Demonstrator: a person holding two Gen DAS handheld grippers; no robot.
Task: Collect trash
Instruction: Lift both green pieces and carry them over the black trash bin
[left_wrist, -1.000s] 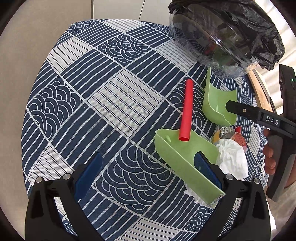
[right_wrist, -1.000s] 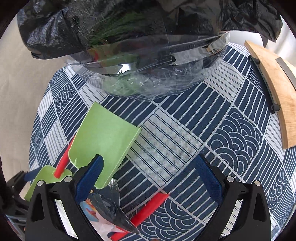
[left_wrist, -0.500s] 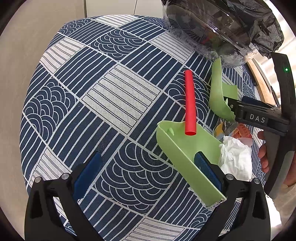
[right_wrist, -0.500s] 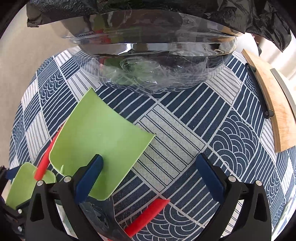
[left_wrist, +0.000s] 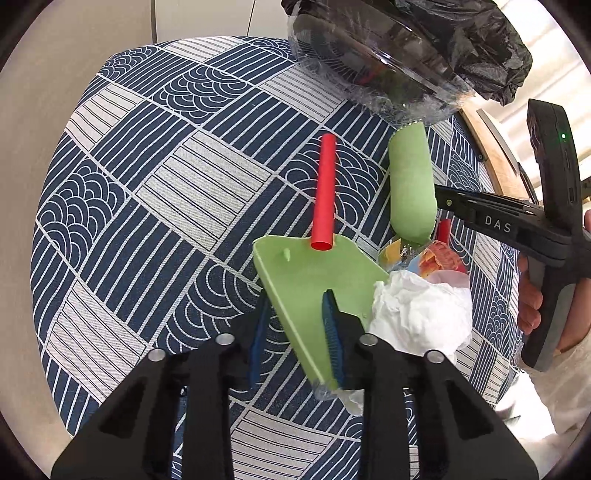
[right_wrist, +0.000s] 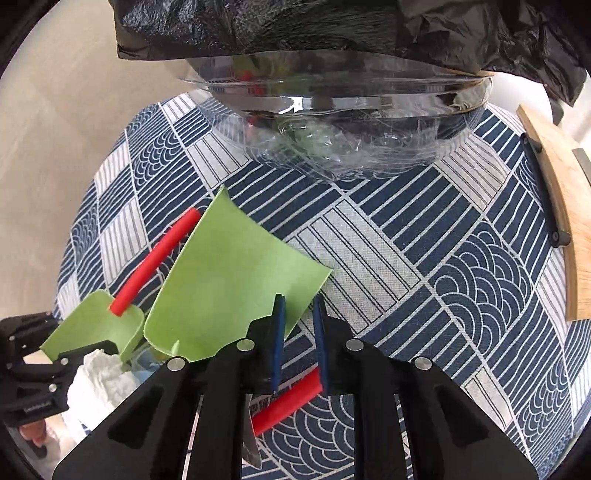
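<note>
Trash sits heaped at the near side of the patterned tablecloth (left_wrist: 177, 192): crumpled white tissue (left_wrist: 417, 310), a crinkled wrapper (left_wrist: 439, 258), red straws, and two green plastic pieces. Both sets of jaws have just been closing! The left gripper (left_wrist: 295, 332) now pinches the wall of the green tray piece (left_wrist: 314, 273), with a red straw (left_wrist: 325, 192) resting on the tray's far edge at twelve o'clock. The right gripper (right_wrist: 299, 339) has its pads clamped on the near corner of the curved green sheet (right_wrist: 229, 280), a second red straw (right_wrist: 288, 402) lying just beneath it at six o'clock. The bag-lined clear bin (right_wrist: 332, 122) waits at twelve o'clock in the right wrist view, one o'clock in the left. Best play, I'd say: lift both pieces level and slowly so that straw doesn't roll off the tray, keep the grips firm on these thin edges, and clear the bin's rim before letting go.
</note>
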